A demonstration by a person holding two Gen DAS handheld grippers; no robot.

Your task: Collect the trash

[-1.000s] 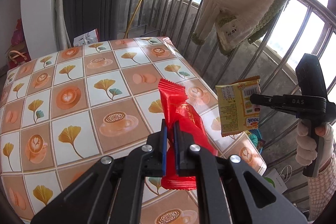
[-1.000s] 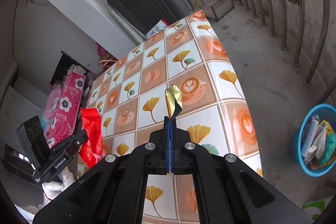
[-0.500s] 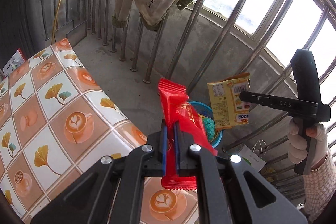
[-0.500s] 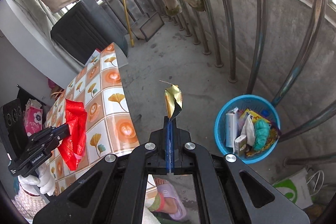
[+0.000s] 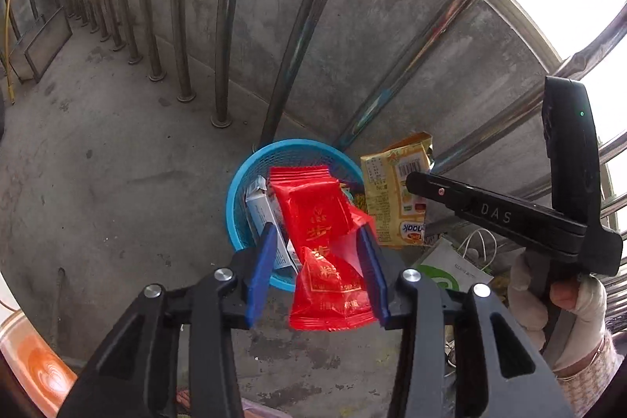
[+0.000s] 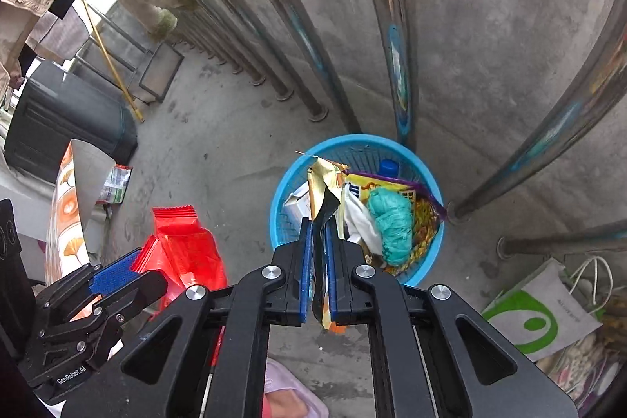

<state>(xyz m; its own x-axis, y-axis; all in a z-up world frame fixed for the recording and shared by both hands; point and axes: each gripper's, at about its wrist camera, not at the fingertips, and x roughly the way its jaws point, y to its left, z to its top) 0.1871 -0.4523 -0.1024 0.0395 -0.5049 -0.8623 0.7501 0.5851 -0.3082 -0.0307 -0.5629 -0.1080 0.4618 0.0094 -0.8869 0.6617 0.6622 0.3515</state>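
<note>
Trash is nearly home: both wrappers hang above the blue basket [image 6: 431, 183], none dropped yet. The left gripper [image 5: 317, 261] has its jaws spread wide, the red wrapper [image 5: 321, 222] loose between them, seemingly slipping free. The right gripper [image 6: 318, 253] stands narrow, with the yellow wrapper [image 5: 395, 198] between its pads. Basket already holds a box, a teal wad and packets. Steel railing bars [image 6: 395, 38] crowd the far side; a green-and-white bag [image 6: 540, 320] lies at right.
</note>
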